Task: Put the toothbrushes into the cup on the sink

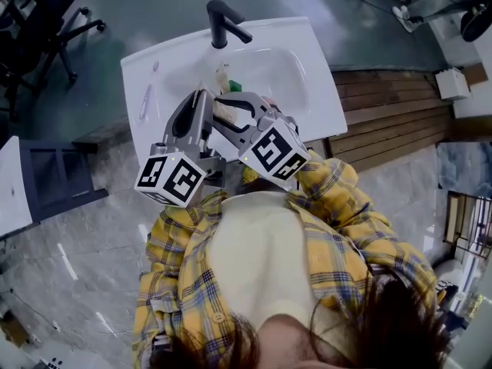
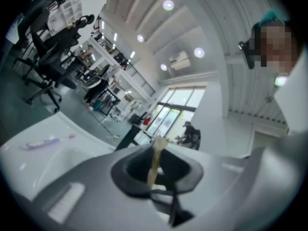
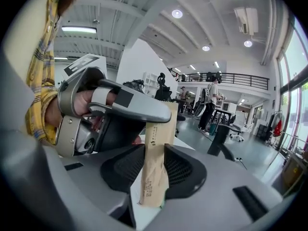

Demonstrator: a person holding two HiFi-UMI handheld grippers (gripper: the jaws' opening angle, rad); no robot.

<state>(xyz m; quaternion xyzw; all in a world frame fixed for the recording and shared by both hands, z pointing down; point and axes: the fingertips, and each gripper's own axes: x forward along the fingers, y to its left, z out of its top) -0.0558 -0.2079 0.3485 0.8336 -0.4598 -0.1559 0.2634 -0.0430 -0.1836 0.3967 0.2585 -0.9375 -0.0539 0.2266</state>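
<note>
A brown paper packet is held over the basin of the sink, shared between the two tools. The left hand-held gripper is clenched on it. In its own view the packet is seen edge-on as a thin pale strip pinched between the pads, and in the right gripper view its jaw is seen laid across the packet's upper end.

The right hand-held gripper is released. The packet stands between its jaws, but a sliver of white shows beside the left pad, so no pressure is judged to be applied.

A trace of green is seen at the packet's lower edge, by the right pad. A wrapped toothbrush is presumed to be inside, though this cannot be confirmed. The packet is probably steadied by one tool so that the other can be re-set on it for drawing the brush out.

A purple toothbrush lies untouched on the sink's rim, well to the left of the left hand-held gripper. The cup cannot be made out in any view and may be hidden beneath the tools. The black tap stands beyond both.
</note>
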